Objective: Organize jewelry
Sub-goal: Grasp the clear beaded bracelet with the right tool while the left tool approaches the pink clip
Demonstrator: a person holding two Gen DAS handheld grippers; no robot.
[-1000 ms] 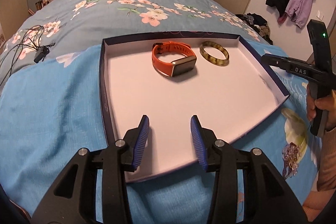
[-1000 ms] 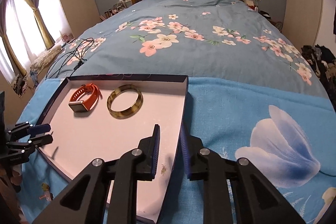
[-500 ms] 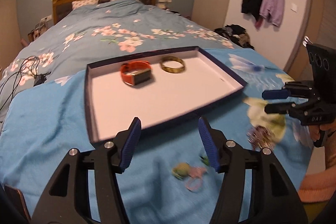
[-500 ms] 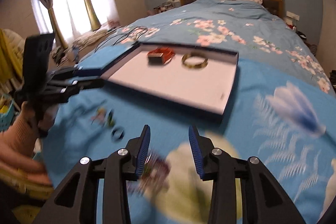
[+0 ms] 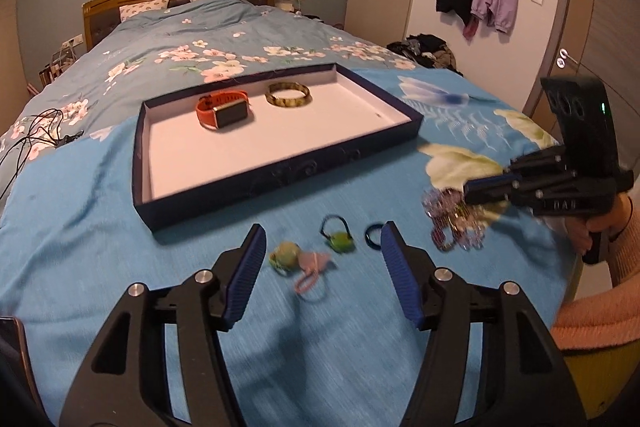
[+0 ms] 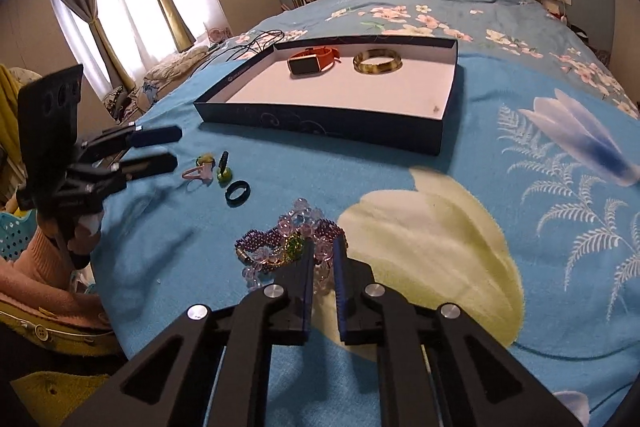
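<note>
Right hand-held gripper point(image 6: 323, 255): fingers narrowly parted around beaded bracelets point(image 6: 288, 247), grip unconfirmed. Left hand-held gripper point(image 5: 322, 259): wide open, empty, above hair ties point(image 5: 308, 259)

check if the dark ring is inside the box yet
No, the dark ring lies on the blue bedspread, outside the box.

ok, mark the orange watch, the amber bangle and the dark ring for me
orange watch point(image 5: 230, 113), left wrist view, on its dark screen.
amber bangle point(image 6: 377, 68), right wrist view, on the near side of its band.
dark ring point(image 6: 238, 197), right wrist view, on the near side of its band.
</note>
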